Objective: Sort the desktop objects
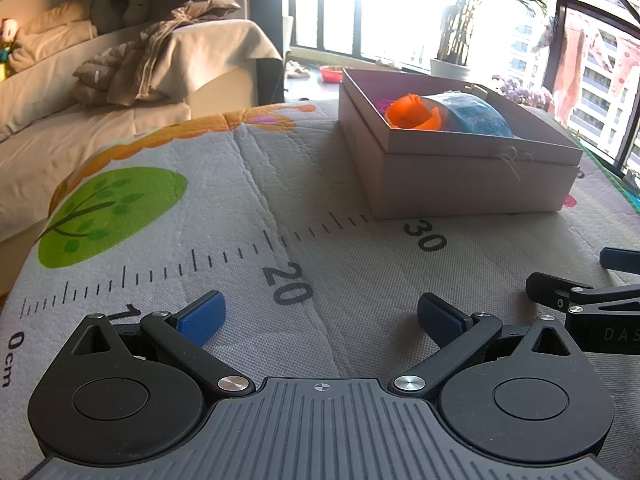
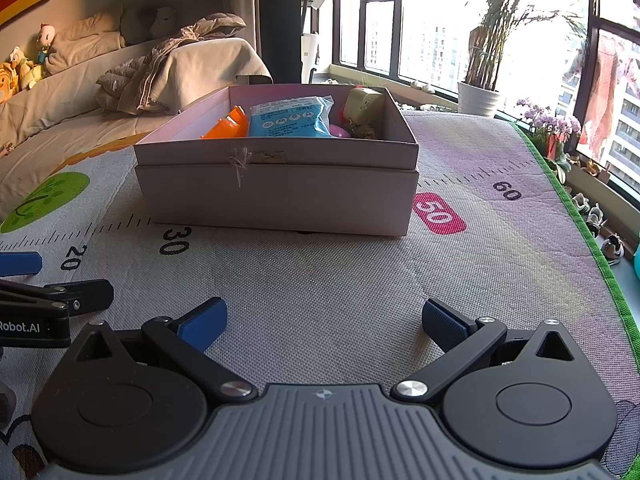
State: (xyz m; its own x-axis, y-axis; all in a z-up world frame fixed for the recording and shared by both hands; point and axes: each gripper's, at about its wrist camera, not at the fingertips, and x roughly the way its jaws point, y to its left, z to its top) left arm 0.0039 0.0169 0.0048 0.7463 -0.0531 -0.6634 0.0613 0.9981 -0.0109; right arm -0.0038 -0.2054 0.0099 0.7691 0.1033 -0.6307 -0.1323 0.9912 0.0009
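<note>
both hand-held grippers, left [image 1: 320, 320] & right [image 2: 324, 324], wide open, empty.

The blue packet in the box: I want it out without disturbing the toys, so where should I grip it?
Probably grip the blue packet's raised upper edge, coming from above. It leans between the orange toy and the box's other contents, so its sides look crowded.

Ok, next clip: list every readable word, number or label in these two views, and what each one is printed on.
"0cm", "20", "30": ruler on the mat, left wrist view.
"20", "30", "60": same ruler, right wrist view.
"50": pink badge on the mat.
"DAS", cut off: right gripper body.
"Robot.AI", start cut off: left gripper body.
Blue packet in the box: print too small to read.
</note>
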